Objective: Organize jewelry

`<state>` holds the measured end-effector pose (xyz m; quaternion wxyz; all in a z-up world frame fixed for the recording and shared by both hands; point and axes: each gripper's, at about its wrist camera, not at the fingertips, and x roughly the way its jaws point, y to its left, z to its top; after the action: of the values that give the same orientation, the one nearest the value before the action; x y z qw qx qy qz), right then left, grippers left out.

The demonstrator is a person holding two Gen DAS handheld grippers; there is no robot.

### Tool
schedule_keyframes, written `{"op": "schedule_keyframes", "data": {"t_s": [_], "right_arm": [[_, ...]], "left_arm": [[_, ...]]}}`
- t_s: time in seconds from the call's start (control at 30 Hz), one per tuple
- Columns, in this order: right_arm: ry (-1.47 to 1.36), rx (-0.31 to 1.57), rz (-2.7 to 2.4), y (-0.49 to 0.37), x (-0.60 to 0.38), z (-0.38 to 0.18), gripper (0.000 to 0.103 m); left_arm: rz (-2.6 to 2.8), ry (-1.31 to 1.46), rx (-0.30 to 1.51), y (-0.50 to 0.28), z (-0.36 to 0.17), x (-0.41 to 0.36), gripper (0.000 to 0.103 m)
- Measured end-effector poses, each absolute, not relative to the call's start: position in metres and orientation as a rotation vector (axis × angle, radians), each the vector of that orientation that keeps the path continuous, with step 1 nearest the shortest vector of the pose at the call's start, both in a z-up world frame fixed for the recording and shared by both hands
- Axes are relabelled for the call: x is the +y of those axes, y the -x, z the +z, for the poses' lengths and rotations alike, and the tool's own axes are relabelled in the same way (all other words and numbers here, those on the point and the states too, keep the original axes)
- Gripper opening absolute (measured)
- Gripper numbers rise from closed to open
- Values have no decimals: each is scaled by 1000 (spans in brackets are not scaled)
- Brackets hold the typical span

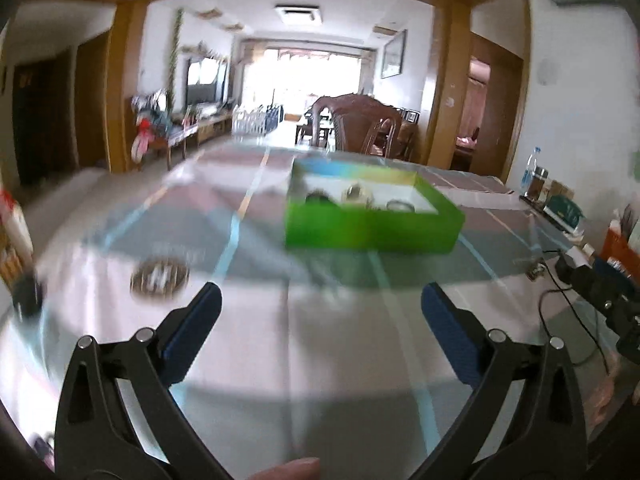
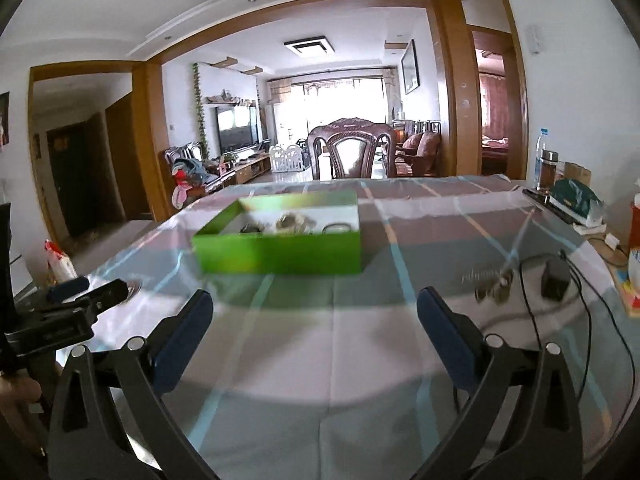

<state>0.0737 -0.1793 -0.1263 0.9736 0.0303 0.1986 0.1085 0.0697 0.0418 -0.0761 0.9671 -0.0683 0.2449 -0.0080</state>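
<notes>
A green box [image 1: 372, 232] [image 2: 280, 254] with a white inside stands on the table ahead of both grippers and holds several blurred jewelry pieces [image 1: 358, 196] [image 2: 290, 222]. A round beaded bracelet [image 1: 159, 276] lies on the cloth left of the box, just beyond my left gripper [image 1: 320, 300], which is open with nothing between its blue pads. A small metallic piece [image 2: 496, 288] [image 1: 536, 271] lies to the right, close to my right gripper [image 2: 314, 300], also open with nothing in it. Each view catches the other gripper at its edge.
A checked cloth under a clear cover spreads over the table [image 2: 328, 360]. A black cable [image 2: 536, 320] and a small black block [image 2: 555, 280] lie at the right. Bottles [image 2: 546, 168], a green packet [image 2: 576, 200] and boxes line the right edge. A wooden chair [image 2: 352, 152] stands behind.
</notes>
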Motion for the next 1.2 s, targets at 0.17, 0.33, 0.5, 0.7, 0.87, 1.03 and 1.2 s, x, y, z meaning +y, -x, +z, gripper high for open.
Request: {"op": "schedule_keyframes", "data": {"t_s": [0.17,0.33,0.5,0.7,0.87,1.03,1.2], "right_arm": [[-39,425,227,-45,-172,-148,100],[-71,406,222,-15,-170,-151,100],[-76,396,190,14,-170,-144,100],[-66,350,172,46,-174,-119,100],[-70,322,163,54,-180,-105,100],[-68,314,161,63,-183,-104,100],[-67,309,159,64,-184,-101,100]], "left_arm": [[23,134,508,-32,-99,46,99],[-15,131,504,-5,-101,37,99],[-70,121,501,22,-96,22,99],[-61,50,471,41,-71,14,99],[-63,51,413,47,-46,7,99],[-61,49,401,53,-37,4,99],[-79,63,383,56,-28,3,99]]}}
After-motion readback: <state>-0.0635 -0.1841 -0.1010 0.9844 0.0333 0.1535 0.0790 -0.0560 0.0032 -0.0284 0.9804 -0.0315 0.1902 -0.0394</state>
